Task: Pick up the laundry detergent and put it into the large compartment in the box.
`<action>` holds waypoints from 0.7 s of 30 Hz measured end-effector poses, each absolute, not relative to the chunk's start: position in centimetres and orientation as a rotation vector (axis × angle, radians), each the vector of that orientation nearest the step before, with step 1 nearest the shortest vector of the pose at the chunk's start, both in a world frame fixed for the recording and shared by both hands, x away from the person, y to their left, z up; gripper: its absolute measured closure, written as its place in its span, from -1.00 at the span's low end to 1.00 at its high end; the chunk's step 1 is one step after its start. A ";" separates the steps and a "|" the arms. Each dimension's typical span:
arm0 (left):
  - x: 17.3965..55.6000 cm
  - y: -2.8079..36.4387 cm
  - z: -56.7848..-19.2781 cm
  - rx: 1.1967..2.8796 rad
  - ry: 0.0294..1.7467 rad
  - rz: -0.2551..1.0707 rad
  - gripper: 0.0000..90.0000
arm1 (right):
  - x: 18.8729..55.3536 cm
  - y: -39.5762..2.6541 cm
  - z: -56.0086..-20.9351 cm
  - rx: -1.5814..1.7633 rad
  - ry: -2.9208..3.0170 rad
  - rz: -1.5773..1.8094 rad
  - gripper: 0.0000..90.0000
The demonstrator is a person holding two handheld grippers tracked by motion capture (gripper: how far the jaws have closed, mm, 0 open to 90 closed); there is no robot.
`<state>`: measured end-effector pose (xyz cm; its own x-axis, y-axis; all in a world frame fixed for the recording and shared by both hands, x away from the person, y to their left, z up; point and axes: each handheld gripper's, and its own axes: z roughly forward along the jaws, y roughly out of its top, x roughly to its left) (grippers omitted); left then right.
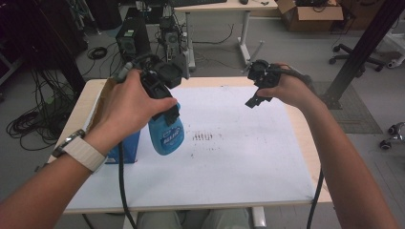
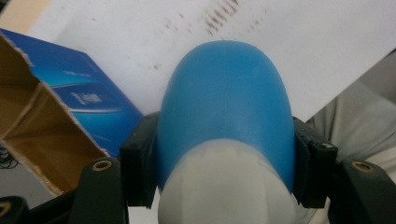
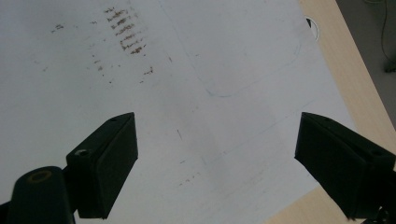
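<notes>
The left hand-held gripper (image 1: 165, 102) clamps a blue bottle (image 1: 166, 133), lifted beside the box (image 1: 125, 148); the right hand-held gripper (image 1: 258, 90) hangs wide open and empty. Next probably comes setting the bottle down.

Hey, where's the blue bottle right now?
In the high view the blue bottle is on the left side, clamped in the left hand-held gripper above the white sheet, just right of the open blue carton.
</notes>
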<state>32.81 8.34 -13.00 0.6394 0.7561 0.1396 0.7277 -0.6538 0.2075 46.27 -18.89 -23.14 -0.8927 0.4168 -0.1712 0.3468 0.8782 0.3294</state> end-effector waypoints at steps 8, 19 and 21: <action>33.7 10.4 -9.2 2.655 1.405 0.333 -0.16 | 46.1 -18.7 -23.1 0.577 2.806 0.414 -0.72; 35.3 13.3 -7.1 2.547 1.632 0.356 -0.16 | 46.0 -18.6 -23.0 0.576 2.798 0.410 -0.72; 35.7 14.0 -6.8 2.511 1.675 0.347 -0.16 | 46.0 -18.6 -23.0 0.578 2.797 0.406 -0.72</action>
<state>35.65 14.03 -6.83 0.3680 0.9205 0.1310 0.8969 -0.3886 0.2110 45.99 -18.64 -23.02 -0.8881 0.4181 -0.1909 0.3466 0.8820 0.3193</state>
